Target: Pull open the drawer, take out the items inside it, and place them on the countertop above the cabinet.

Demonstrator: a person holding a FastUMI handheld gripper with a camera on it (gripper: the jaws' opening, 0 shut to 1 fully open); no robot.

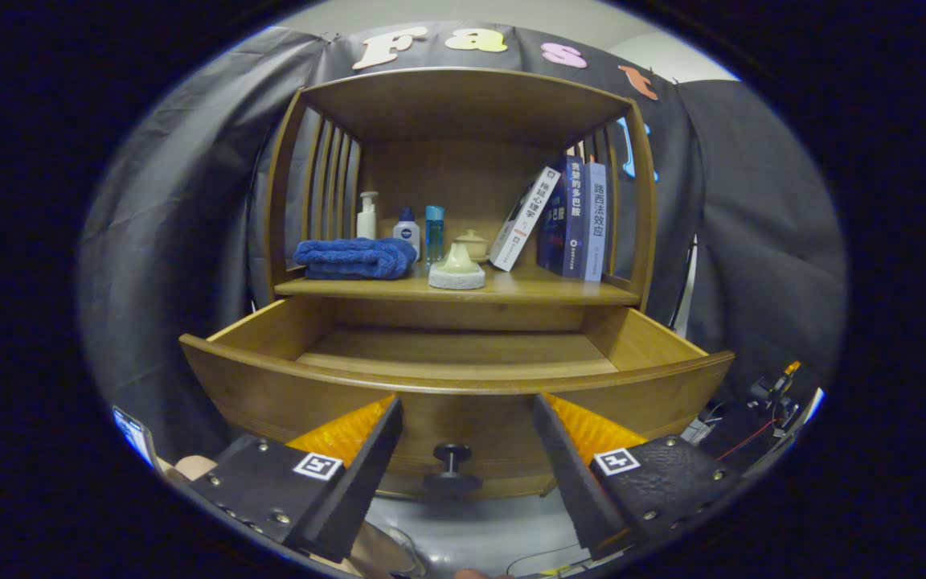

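- The drawer (455, 354) stands pulled well out of the cabinet, its wooden floor bare as far as I can see; the near strip behind the front panel is hidden.
- Its dark knob (451, 466) sits on the front panel, just ahead of and between the fingers, untouched.
- The claw (467, 426) hangs released, fingers spread wide, holding nothing.
- On the tabletop (559, 289) above, a folded blue towel (354, 259) lies toward the left edge, a pale ceramic piece (456, 268) near the front middle, bottles behind, books (567, 221) at the right.
- I judge the good move is to rise and peer over the front panel before reaching, checking nothing remains.
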